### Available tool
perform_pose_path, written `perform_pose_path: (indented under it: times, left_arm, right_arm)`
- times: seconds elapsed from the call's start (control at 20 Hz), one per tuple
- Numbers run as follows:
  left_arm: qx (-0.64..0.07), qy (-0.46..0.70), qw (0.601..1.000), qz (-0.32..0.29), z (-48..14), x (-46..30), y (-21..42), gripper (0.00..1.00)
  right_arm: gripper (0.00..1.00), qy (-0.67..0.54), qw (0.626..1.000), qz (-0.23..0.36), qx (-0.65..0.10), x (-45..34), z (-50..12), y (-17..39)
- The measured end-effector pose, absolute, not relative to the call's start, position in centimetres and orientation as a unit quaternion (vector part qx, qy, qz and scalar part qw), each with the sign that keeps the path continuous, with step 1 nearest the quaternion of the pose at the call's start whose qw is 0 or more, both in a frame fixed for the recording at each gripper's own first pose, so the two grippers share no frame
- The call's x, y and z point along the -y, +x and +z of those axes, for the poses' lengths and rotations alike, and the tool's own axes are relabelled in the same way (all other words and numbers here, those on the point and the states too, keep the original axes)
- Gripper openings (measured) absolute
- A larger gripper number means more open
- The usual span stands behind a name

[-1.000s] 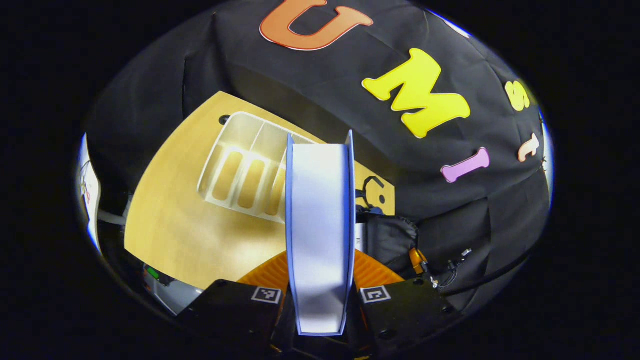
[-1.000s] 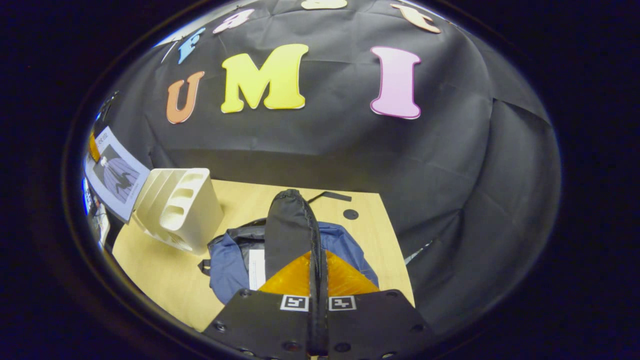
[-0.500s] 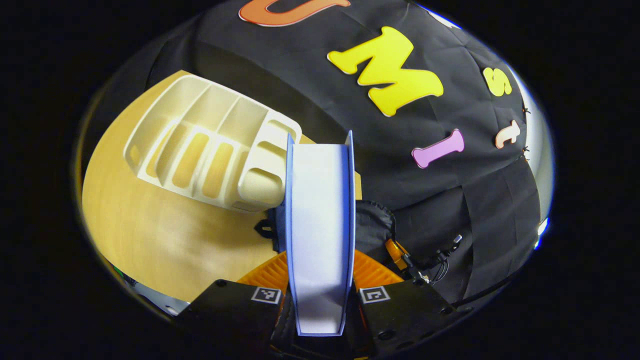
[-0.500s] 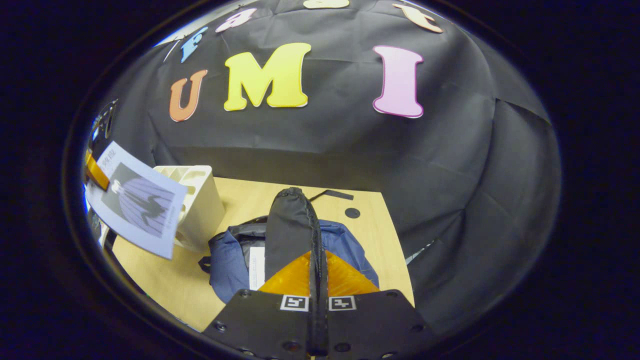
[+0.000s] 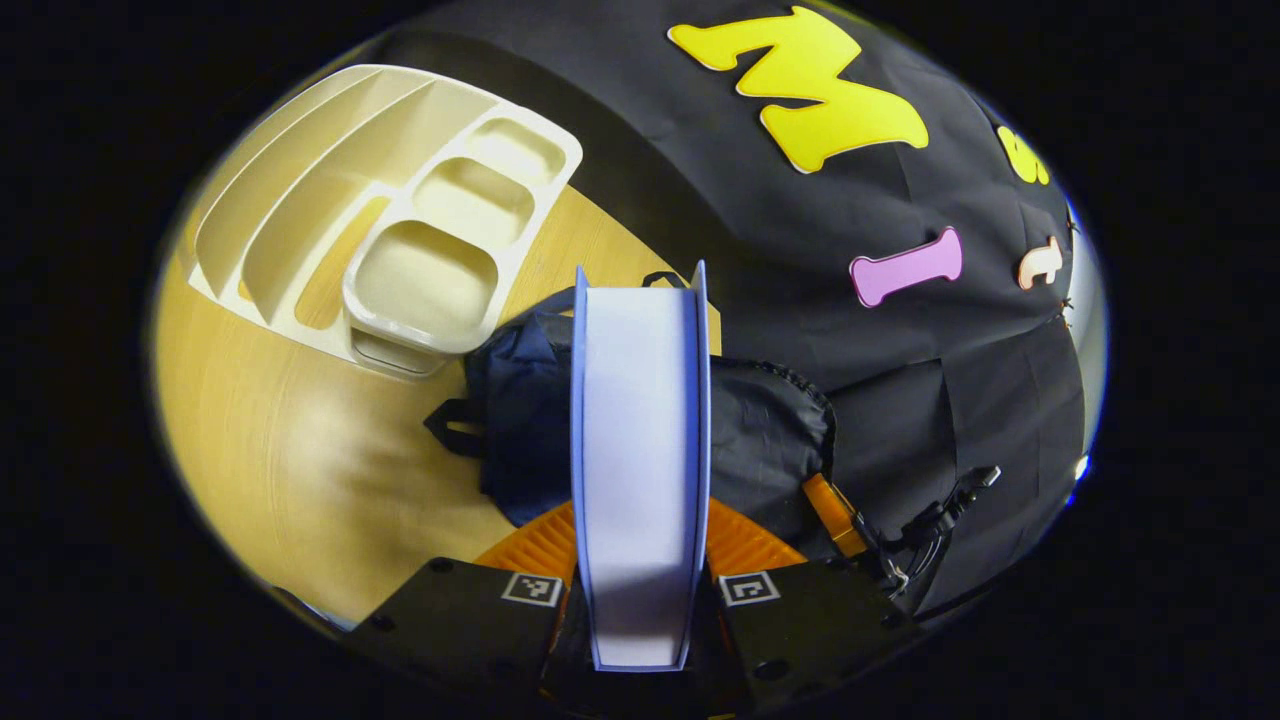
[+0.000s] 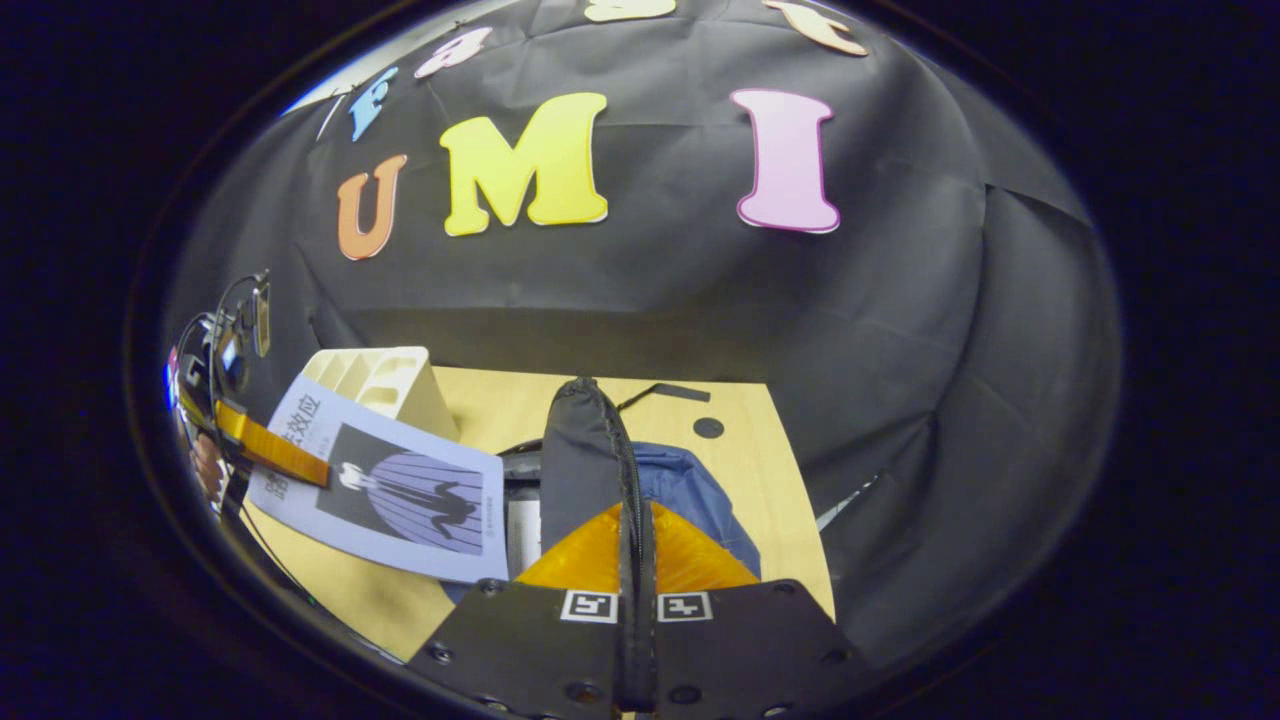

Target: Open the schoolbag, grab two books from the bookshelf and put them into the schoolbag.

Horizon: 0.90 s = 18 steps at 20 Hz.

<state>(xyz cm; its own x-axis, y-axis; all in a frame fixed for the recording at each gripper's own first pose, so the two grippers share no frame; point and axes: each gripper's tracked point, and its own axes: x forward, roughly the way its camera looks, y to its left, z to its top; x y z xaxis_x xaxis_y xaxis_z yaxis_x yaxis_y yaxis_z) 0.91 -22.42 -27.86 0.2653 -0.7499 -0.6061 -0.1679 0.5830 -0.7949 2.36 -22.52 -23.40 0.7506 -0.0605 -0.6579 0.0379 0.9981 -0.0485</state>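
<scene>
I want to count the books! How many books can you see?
1. The book is clamped between the left gripper fingers, held over the dark blue schoolbag. The cream bookshelf slots look empty. Another book may be hidden inside the bag.

Book (image 6: 385, 490) cover, right gripper view: you see dark characters down left edge, too blurred to read. Small line of print at right edge of cover, also too small to tell. Square black-white marker patterns on claw bodies, both views (image 5: 533, 589) (image 6: 587, 605): code signs, no letters or numbers. White tag (image 6: 521, 535) inside schoolbag (image 6: 690, 495): print not legible.
</scene>
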Motion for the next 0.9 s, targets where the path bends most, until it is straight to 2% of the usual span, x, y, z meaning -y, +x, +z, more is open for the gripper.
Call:
perform_pose_path:
  times: [0.55,0.9]
  left_arm:
    - [-0.578,-0.454,0.635,-0.24,-32.2,28.7,0.2,0.43]
    - [-0.557,-0.472,0.629,-0.268,-32.5,31.5,1.7,0.43]
  right_arm:
    - [0.0,-0.017,0.932,-0.032,-0.36,24.3,-22.8,2.6]
    - [0.0,-0.03,0.934,-0.034,-0.355,24.4,-20.8,2.9]
